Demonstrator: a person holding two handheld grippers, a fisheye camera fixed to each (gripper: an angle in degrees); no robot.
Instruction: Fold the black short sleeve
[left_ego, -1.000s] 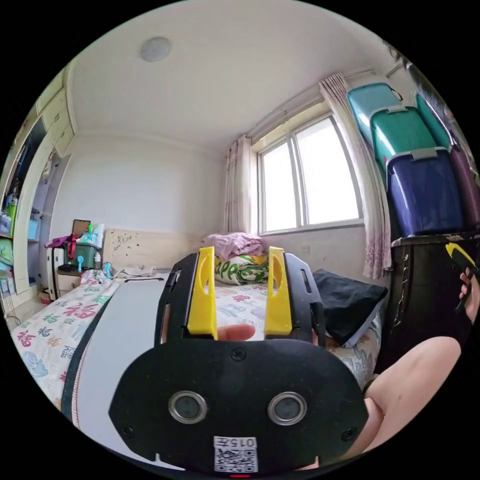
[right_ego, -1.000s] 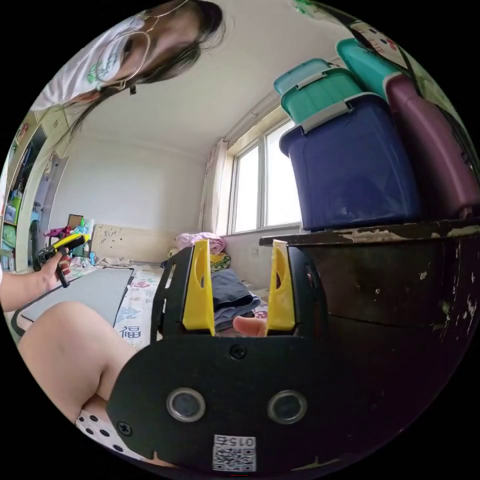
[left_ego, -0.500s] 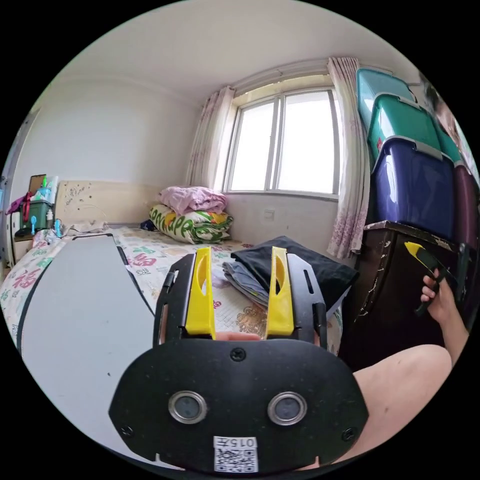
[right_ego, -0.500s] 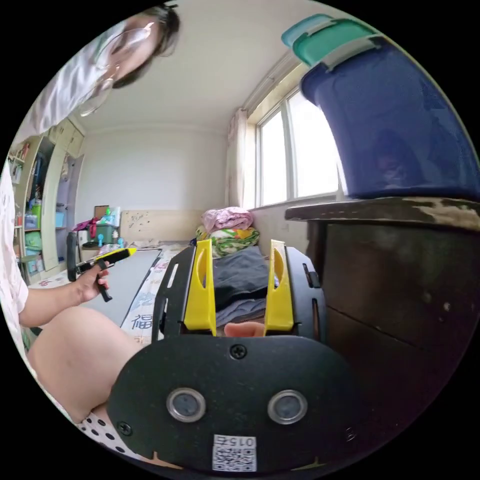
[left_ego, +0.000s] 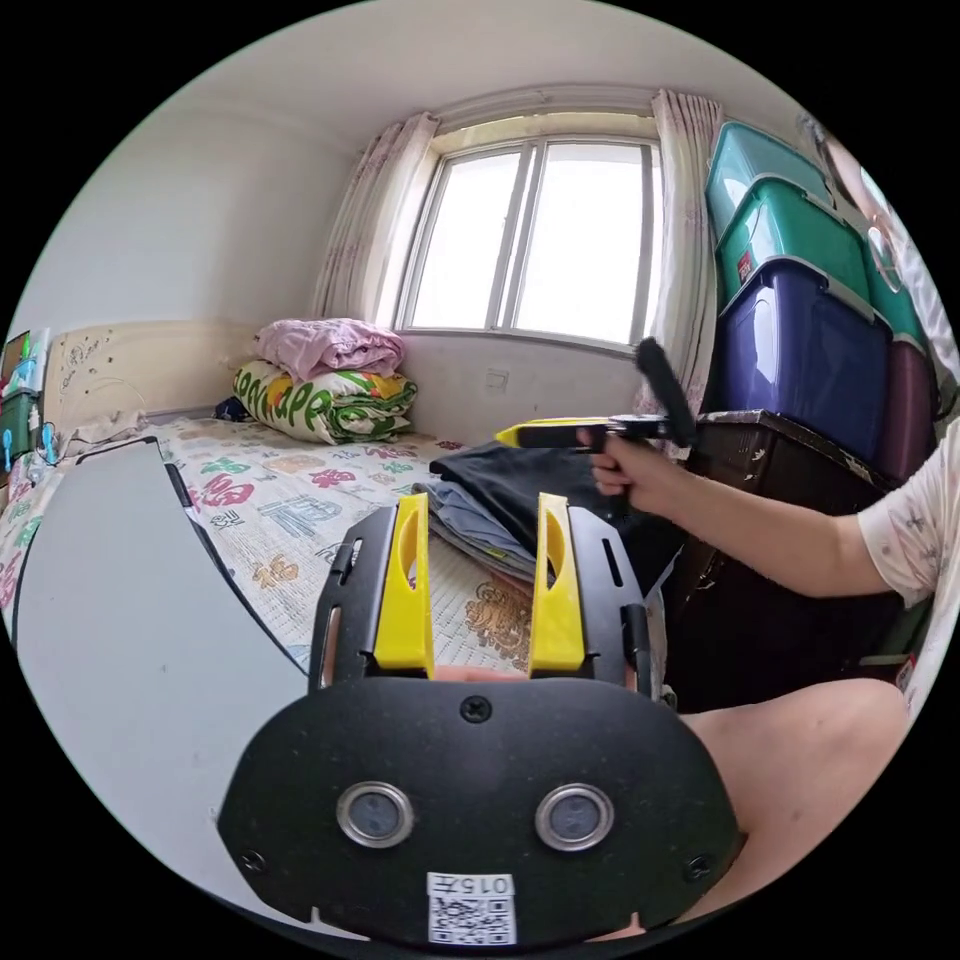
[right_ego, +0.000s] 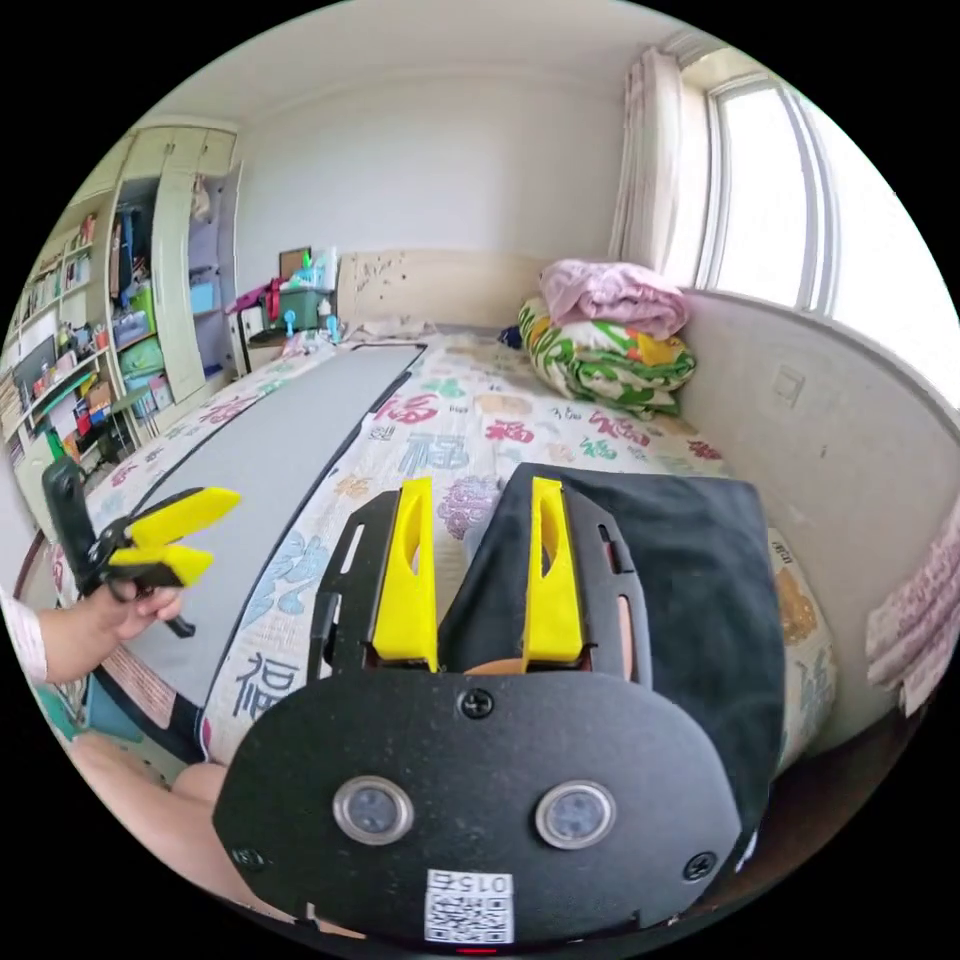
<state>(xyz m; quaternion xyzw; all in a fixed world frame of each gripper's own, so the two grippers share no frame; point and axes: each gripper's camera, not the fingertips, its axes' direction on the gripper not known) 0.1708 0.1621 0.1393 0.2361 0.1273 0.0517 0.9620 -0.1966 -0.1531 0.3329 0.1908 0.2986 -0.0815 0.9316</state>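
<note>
The black short sleeve lies folded on top of a small stack of clothes on the bed, by the wall under the window. My right gripper hovers just above the near left edge of the black short sleeve, jaws open with nothing between them. In the left gripper view, a hand holds that right gripper over the stack. My left gripper is open and empty, held back from the stack over the bed. The right gripper view shows the left gripper open above the grey mat.
A long grey mat lies along the patterned bedspread. Folded quilts sit near the headboard. A dark cabinet with stacked plastic bins stands beside the bed. The person's bare knee is close by.
The right gripper has moved from beside the dark cabinet to over the black short sleeve. Both cameras have swung down towards the bed. Both grippers stay open.
</note>
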